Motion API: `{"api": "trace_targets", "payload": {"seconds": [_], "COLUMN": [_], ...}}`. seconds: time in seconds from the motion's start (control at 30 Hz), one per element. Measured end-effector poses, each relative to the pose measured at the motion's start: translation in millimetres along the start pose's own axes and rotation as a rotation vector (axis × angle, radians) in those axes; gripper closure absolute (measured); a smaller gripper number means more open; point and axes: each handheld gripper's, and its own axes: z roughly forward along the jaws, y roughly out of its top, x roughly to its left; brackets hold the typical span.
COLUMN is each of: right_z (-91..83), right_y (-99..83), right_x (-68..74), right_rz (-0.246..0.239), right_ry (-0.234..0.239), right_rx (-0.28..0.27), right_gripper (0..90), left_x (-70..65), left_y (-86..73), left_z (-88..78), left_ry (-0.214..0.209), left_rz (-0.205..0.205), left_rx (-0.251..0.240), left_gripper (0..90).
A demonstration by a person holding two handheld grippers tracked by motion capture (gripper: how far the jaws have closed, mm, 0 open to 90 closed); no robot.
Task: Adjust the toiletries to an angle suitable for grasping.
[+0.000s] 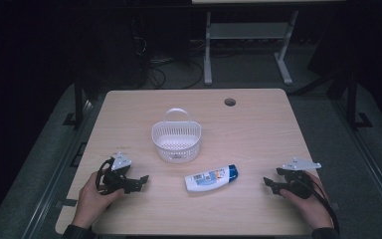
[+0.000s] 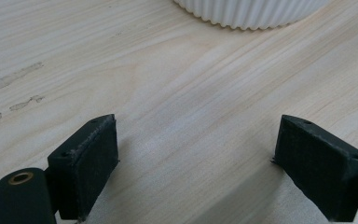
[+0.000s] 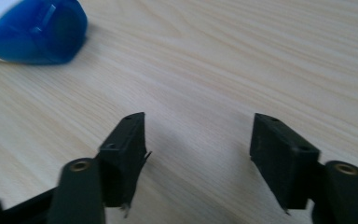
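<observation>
The person is resting both hands near the table's six o'clock edge. The left gripper (image 1: 140, 180) and right gripper (image 1: 269, 183) are gaping wide, empty, flanking the white blue-capped plastic bottle (image 1: 211, 178) lying centre, the white ribbed plastic basket (image 1: 176, 140) at its eleven o'clock, likely its destination.

One wooden table (image 1: 258, 134), with one round cable hole (image 1: 230, 102) toward 1 o'clock of its centre. One white slatted basket (image 1: 176, 140) near the centre, with one loop handle (image 1: 176, 112) at its 12 o'clock edge. One white bottle (image 1: 211, 178) with one blue cap (image 1: 232, 172), lying at 5 o'clock of the basket. Two hand-held grippers: left gripper (image 1: 142, 180) at 8 o'clock of the table, right gripper (image 1: 268, 184) at 4 o'clock. Two black jaws on each, four in all, spread apart. Two hands: left hand (image 1: 92, 195), right hand (image 1: 306, 201). One white desk frame (image 1: 248, 35) on the floor beyond, at 12 o'clock.
</observation>
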Motion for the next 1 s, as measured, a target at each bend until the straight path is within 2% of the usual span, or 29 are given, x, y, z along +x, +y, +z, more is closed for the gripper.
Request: {"api": "trace_targets", "payload": {"seconds": [0.03, 0.07, 0.1, 0.23, 0.4, 0.6, 1.0], "right_z": [-1.3, -1.3, -5.3, -9.6, -10.6, -11.6, 0.6], "right_y": [0.9, 0.9, 4.4, 8.7, 12.5, 17.4, 33.4], "right_x": [1.0, 1.0, 4.4, 10.6, 17.1, 24.3, 56.1], "right_rz": [-0.003, -0.003, -0.001, 0.012, 0.01, 0.022, -0.008], "right_ry": [0.004, 0.004, 0.012, 0.049, 0.085, 0.116, 0.186], "right_rx": [-0.004, -0.004, -0.011, -0.015, -0.013, -0.011, 0.002], "right_gripper": [43.8, 43.8, 55.2, 75.7, 88.2, 89.9, 90.0], "left_x": [0.0, 0.0, -0.4, -1.5, -2.3, -2.4, -2.4], "left_y": [0.0, 0.0, 0.3, 0.7, 1.1, 1.1, 1.0], "left_z": [0.0, 0.0, 0.1, 0.7, 1.1, 1.2, 1.2], "left_ry": [0.0, 0.0, 0.003, 0.014, 0.021, 0.022, 0.022], "left_rz": [0.0, 0.0, -0.004, -0.011, -0.018, -0.019, -0.021], "left_rx": [0.0, 0.0, 0.001, 0.002, 0.002, 0.001, -0.001], "left_gripper": [12.5, 12.5, 12.5, 12.5, 12.4, 12.5, 12.6]}}
